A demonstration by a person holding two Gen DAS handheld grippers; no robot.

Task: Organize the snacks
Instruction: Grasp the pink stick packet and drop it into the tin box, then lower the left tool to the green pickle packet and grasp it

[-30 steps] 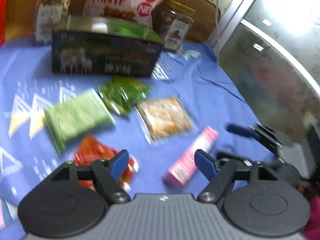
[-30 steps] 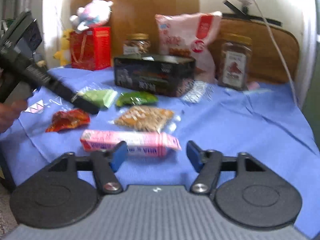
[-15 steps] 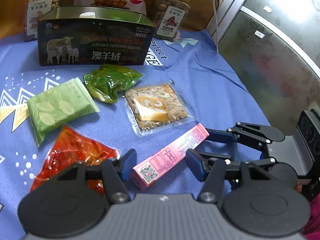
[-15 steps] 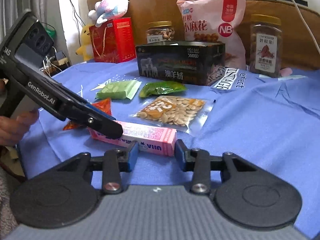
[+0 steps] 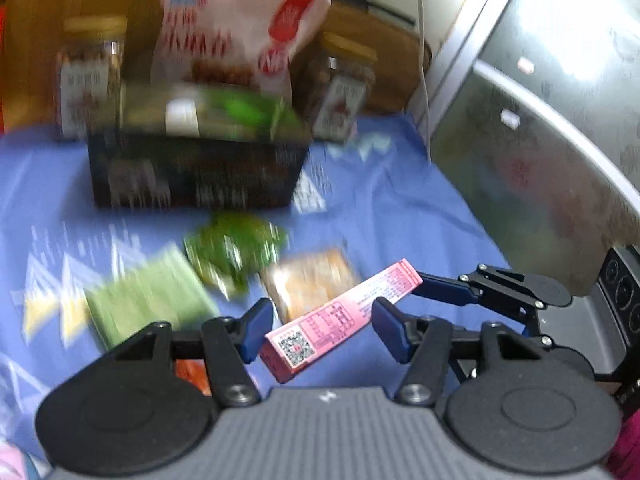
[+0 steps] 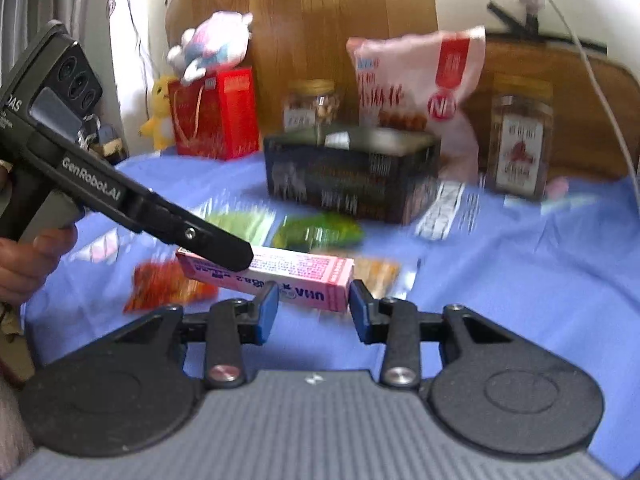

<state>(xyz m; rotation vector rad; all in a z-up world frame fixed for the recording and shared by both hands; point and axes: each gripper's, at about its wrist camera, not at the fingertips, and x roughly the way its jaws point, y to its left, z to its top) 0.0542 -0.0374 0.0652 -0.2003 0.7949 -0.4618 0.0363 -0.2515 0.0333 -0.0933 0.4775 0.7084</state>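
Pink box (image 5: 342, 318) sits centre frame in both wrist views, clear of the blue-clothed worktop (image 5: 400, 208). Left tongs (image 5: 322, 326) grip one end, right tongs (image 6: 313, 307) clamp the other end; both sets closed on it, box spanning between them. Step looks like a two-handed carry of this snack. Likely target is the dark tin (image 6: 352, 176), upper centre, open top. Next move needs both hands moving together, box kept level, then lowered over the tin's rim.

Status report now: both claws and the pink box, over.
Both claws, left and right, grip pink box ends. Box is off blue cloth. Nothing blocks black tin.
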